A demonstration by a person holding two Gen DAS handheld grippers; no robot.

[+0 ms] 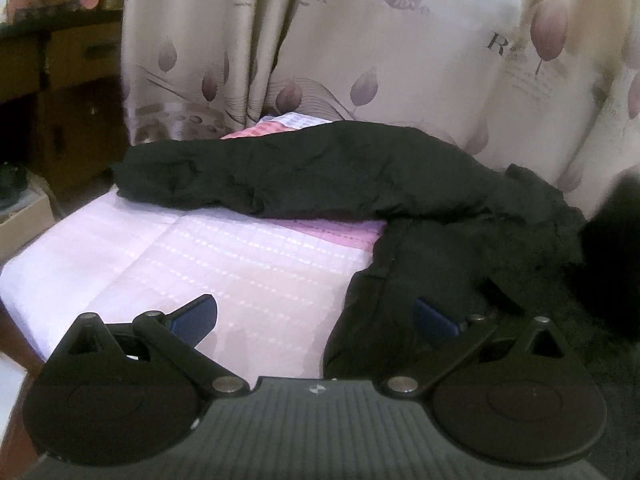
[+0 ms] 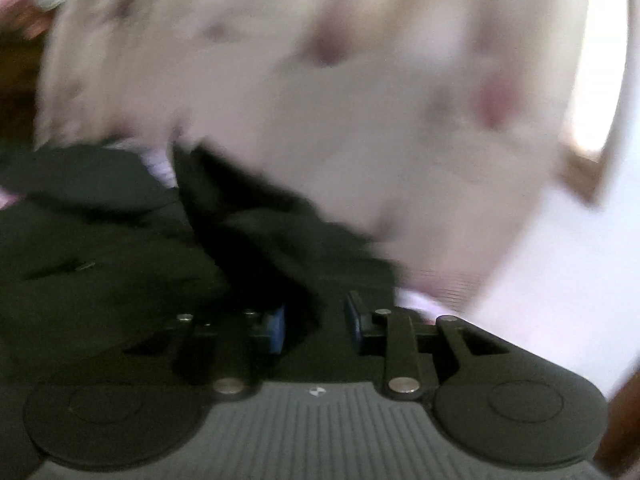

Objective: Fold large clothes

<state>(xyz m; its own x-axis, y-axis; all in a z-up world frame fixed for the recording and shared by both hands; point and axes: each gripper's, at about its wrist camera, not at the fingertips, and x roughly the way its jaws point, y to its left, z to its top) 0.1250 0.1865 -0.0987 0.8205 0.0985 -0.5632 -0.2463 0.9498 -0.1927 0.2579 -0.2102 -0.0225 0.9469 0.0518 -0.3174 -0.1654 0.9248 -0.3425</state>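
A pale pink sheet covers the bed; behind it hangs a cream curtain printed with purple buds and lettering, and left of the curtain stands a dark wooden drawer cabinet

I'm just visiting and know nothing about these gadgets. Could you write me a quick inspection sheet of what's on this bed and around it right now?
Surface: bed sheet, pale pink-white with a woven check, lying flat.
Job's things: black garment, crumpled, one sleeve stretched across the far side, not yet folded.
Clutter: nothing seen on the sheet.
Grippers: left gripper wide open, its right finger over the garment's edge; right gripper narrowed around a fold of black cloth, the view too blurred to tell whether it grips.
Cables: nothing seen.
Surroundings: curtain with tulip print behind the bed; wooden drawers at far left.
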